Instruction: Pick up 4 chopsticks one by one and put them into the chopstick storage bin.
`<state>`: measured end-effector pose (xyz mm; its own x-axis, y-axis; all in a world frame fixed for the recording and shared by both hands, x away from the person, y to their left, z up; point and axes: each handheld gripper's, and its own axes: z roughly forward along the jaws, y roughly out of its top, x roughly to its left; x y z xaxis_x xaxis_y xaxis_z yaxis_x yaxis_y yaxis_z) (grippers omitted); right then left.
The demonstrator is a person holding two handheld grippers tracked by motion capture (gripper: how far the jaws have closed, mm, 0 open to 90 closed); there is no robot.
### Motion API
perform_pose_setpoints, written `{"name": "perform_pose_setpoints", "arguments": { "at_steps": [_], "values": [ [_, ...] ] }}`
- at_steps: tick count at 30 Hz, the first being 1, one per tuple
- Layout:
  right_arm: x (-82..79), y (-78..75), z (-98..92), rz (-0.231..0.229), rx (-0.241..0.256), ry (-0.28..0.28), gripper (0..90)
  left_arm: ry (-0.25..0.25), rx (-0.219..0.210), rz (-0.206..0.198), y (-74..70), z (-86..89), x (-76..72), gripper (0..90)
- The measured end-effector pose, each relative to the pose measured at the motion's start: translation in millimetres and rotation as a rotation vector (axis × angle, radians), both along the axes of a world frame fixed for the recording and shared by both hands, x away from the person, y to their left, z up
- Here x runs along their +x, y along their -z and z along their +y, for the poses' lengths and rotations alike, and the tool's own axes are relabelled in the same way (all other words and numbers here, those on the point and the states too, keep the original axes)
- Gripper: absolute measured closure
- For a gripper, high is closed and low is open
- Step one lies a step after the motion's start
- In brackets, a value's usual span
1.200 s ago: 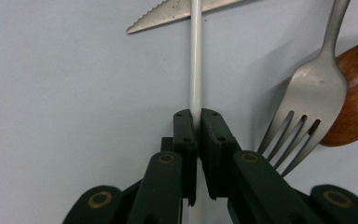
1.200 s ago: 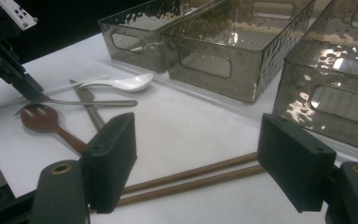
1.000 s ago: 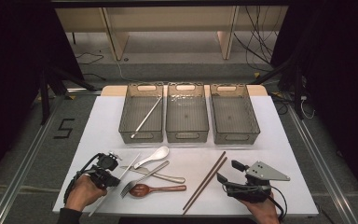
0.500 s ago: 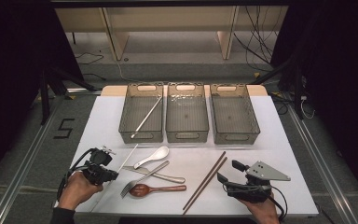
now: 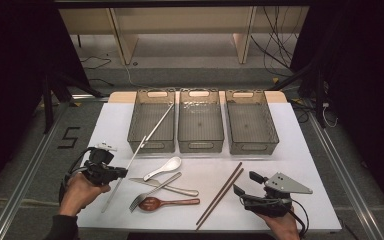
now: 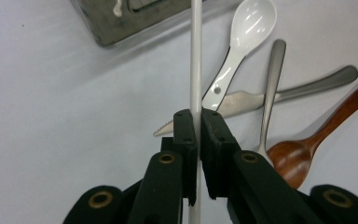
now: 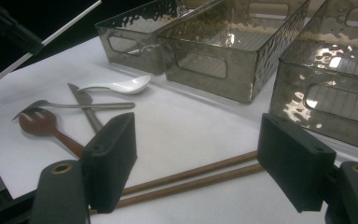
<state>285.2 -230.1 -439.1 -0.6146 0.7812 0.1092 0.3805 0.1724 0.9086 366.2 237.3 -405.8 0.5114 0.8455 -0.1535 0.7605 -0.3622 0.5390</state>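
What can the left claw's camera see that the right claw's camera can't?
Left gripper view: a close look at the left claw squeezed shut on the white chopstick, plus the little teeth on the knife.

Right gripper view: the right claw wide open over two brown chopsticks, and three grey bins in a row.

Both: the white spoon, the fork, the wooden spoon, the knife and the white chopstick.
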Motion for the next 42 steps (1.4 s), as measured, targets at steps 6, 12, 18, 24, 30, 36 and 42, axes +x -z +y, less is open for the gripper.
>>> {"name": "perform_pose_setpoints", "arguments": {
  "at_steps": [6, 12, 18, 24, 30, 36, 42],
  "values": [
    [-0.1, 0.2, -0.1, 0.001, 0.001, 0.001, 29.0, 0.000, -0.047, -0.034, -8.5, -0.7, 14.8, 84.6],
    [-0.1, 0.0, -0.3, 0.000, 0.004, 0.002, 29.0, 0.012, -0.052, -0.058, -17.2, -8.7, 32.5, 84.7],
    [-0.2, -0.3, -1.5, -0.002, 0.004, 0.003, 29.0, 0.024, -0.043, -0.075, -25.5, -14.8, 46.7, 84.7],
    [-0.2, -0.3, -0.8, 0.000, 0.005, 0.002, 29.0, 0.030, -0.064, -0.099, -35.6, -17.2, 58.1, 84.6],
    [0.0, -0.2, -0.8, 0.000, 0.005, 0.001, 29.0, 0.044, -0.068, -0.125, -47.7, -22.5, 73.5, 84.6],
    [-0.1, -0.4, -1.2, -0.003, 0.006, 0.000, 29.0, 0.050, -0.052, -0.149, -55.9, -29.7, 87.7, 84.6],
    [-0.1, -0.3, -1.1, 0.001, 0.007, 0.000, 29.0, 0.041, -0.046, -0.170, -60.9, -33.4, 101.5, 84.6]
  ]
}}
